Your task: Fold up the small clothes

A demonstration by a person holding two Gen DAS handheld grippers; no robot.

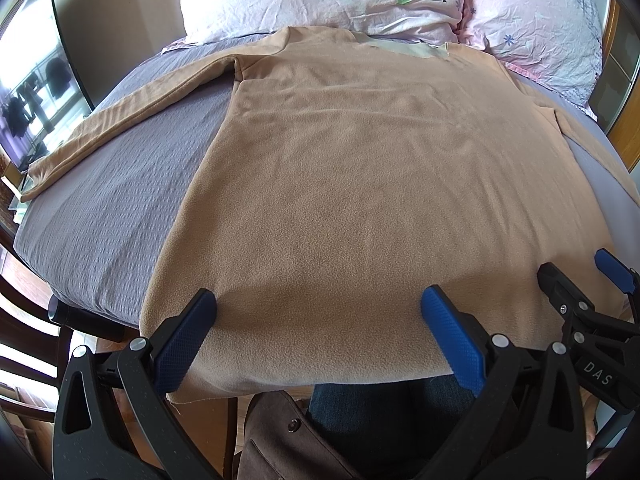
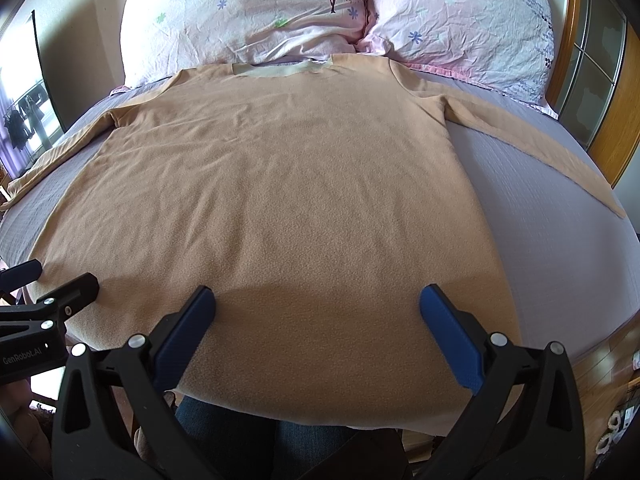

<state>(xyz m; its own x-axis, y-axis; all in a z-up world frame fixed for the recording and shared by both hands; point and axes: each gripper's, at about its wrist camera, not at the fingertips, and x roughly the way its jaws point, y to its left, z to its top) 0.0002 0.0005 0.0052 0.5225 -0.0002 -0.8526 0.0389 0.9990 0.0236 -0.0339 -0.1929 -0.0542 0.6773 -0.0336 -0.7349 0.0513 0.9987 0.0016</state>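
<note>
A tan long-sleeved fleece top [image 1: 352,168] lies flat on the grey bed, collar far, hem near and hanging over the near edge; it fills the right wrist view [image 2: 280,200] too. Both sleeves are spread out to the sides. My left gripper [image 1: 318,304] is open, its blue pads just above the hem's left part. My right gripper [image 2: 318,304] is open over the hem's right part, holding nothing. The right gripper also shows at the right edge of the left wrist view [image 1: 576,276], and the left gripper at the left edge of the right wrist view [image 2: 56,280].
Two pink floral pillows [image 2: 248,12] [image 2: 464,16] lie at the head of the grey bedsheet [image 2: 560,248]. A wooden headboard frame [image 2: 616,128] stands at the right. A window [image 1: 32,92] is at the left. A dark chair [image 1: 36,344] and the person's legs [image 1: 384,412] are near the bed's front edge.
</note>
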